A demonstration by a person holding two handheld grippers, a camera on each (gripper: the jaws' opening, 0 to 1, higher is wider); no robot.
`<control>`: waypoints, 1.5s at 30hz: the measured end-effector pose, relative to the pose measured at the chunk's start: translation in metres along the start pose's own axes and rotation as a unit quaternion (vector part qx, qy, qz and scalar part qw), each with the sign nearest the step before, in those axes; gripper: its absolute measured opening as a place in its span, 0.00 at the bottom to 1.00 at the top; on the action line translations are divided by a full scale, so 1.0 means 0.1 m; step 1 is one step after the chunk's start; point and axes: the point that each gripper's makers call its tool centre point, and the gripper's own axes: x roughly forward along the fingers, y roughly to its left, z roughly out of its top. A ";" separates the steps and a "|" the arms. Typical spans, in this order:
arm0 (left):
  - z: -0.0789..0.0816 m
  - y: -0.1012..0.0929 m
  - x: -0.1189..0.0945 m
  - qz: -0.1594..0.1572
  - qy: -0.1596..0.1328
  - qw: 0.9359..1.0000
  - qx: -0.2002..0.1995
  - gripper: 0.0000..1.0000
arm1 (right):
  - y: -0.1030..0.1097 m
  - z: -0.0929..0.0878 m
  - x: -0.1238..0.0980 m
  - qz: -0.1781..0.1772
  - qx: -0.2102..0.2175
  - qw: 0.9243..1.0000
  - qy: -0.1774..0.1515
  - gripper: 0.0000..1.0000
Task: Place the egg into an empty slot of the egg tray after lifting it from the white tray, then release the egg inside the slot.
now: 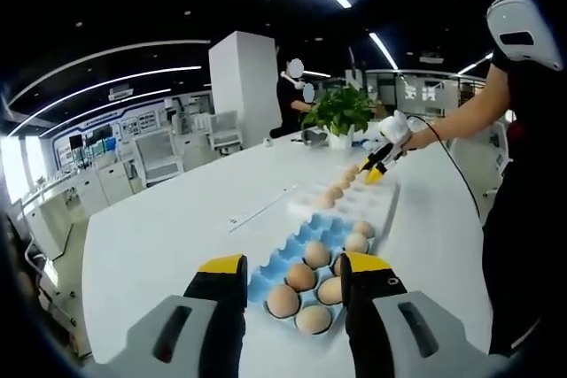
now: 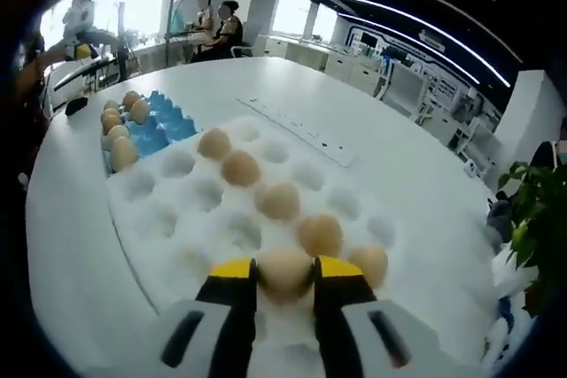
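In the right gripper view, my right gripper (image 2: pixel 285 273) is shut on a brown egg (image 2: pixel 283 267) at the near end of the white tray (image 2: pixel 177 210). Several more eggs (image 2: pixel 240 167) run in a diagonal row across that tray. Beyond it lies the blue egg tray (image 2: pixel 164 130), with eggs (image 2: pixel 122 152) along its left side. In the left gripper view, my left gripper (image 1: pixel 294 273) stands open above the near end of the blue egg tray (image 1: pixel 297 238), which holds several eggs (image 1: pixel 301 276). The right gripper (image 1: pixel 379 164) hangs over the far end of the white tray (image 1: pixel 376 201).
Both trays lie on a large white table (image 1: pixel 159 236). A long white strip (image 1: pixel 266 208) lies on it to the left of the trays. A potted plant (image 1: pixel 341 112) stands at the far end. A person's arm (image 1: pixel 461 117) reaches in from the right. Other people sit farther back.
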 end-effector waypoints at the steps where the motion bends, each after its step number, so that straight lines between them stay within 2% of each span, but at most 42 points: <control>1: 0.00 0.00 0.00 0.000 0.000 1.000 0.000 0.43 | -0.01 0.03 -0.02 -0.001 0.000 1.000 -0.006 0.24; 7: -0.01 0.02 -0.02 0.005 -0.001 1.000 -0.001 0.43 | -0.02 0.11 -0.10 -0.008 -0.005 1.000 -0.021 0.24; 20: 0.00 0.00 -0.01 0.004 -0.003 1.000 0.001 0.44 | -0.04 0.18 -0.16 -0.012 -0.016 1.000 -0.023 0.24; 34: 0.00 0.00 0.00 0.003 -0.005 1.000 0.001 0.44 | 0.27 0.50 -0.05 0.026 -0.031 0.998 -0.056 0.24; 45: 0.00 0.00 0.00 0.003 -0.008 1.000 -0.002 0.44 | 0.60 0.74 0.12 0.070 -0.055 0.993 -0.073 0.24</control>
